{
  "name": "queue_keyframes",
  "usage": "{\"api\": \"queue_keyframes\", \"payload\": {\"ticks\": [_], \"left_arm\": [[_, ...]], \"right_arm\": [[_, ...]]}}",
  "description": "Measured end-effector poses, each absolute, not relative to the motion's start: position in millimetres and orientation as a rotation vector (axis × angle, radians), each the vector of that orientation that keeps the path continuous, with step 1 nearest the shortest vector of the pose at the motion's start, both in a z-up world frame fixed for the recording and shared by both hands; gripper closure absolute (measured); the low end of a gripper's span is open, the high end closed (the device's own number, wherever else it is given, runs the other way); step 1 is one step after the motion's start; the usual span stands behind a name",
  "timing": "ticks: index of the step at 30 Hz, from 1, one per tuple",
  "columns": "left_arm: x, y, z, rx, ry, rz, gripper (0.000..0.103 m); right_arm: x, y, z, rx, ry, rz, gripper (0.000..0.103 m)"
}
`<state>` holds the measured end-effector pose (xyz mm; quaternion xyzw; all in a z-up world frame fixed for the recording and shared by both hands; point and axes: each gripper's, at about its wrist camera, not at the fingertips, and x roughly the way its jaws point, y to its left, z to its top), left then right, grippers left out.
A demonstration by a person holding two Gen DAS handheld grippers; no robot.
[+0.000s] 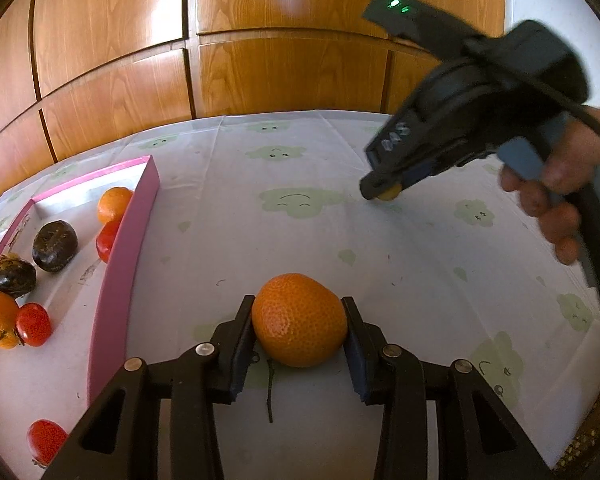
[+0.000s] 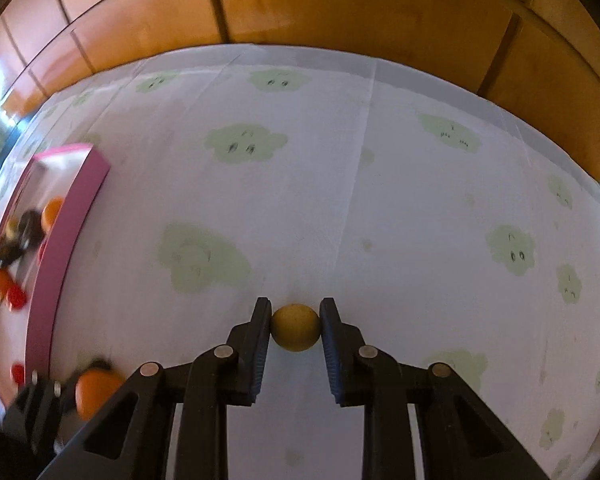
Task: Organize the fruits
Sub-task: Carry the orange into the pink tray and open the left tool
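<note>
Left hand-held gripper (image 1: 299, 322) is clamping an orange (image 1: 299, 319) on the desk (image 1: 380, 248); right hand-held gripper (image 2: 295, 326) is pinching a small yellow fruit (image 2: 295, 327). Both should be lifting straight up w/ steady squeeze, then crossing to the pink box (image 1: 118, 276) left of them. Inside box: 2 oranges, 2 dark fruits, approx. 3 red.

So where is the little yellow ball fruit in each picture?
Left wrist view: the yellow fruit is right of centre, tiny, at the tip of the right gripper.
Right wrist view: it sits low in the middle, pinched between the fingers.
Shared landmark: the pink box, on the left in both.
</note>
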<state>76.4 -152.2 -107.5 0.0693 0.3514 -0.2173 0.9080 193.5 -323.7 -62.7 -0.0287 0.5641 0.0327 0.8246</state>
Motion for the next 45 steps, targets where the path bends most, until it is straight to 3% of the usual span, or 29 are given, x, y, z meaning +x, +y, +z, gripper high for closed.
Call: {"api": "queue_keyframes", "payload": {"ticks": [19,45], "left_arm": [[76.2,-155.5,-106.6,0.157,0.731,-0.439,0.062],[75.3,-155.3,-106.6,0.166,0.729,-0.434,0.062]], "right_arm": [[166.3,-341.0,-75.0,-0.059,1.242,0.102,0.078],[158.2,-294.7,-74.4,-0.152,1.228,0.101,0.077]]}}
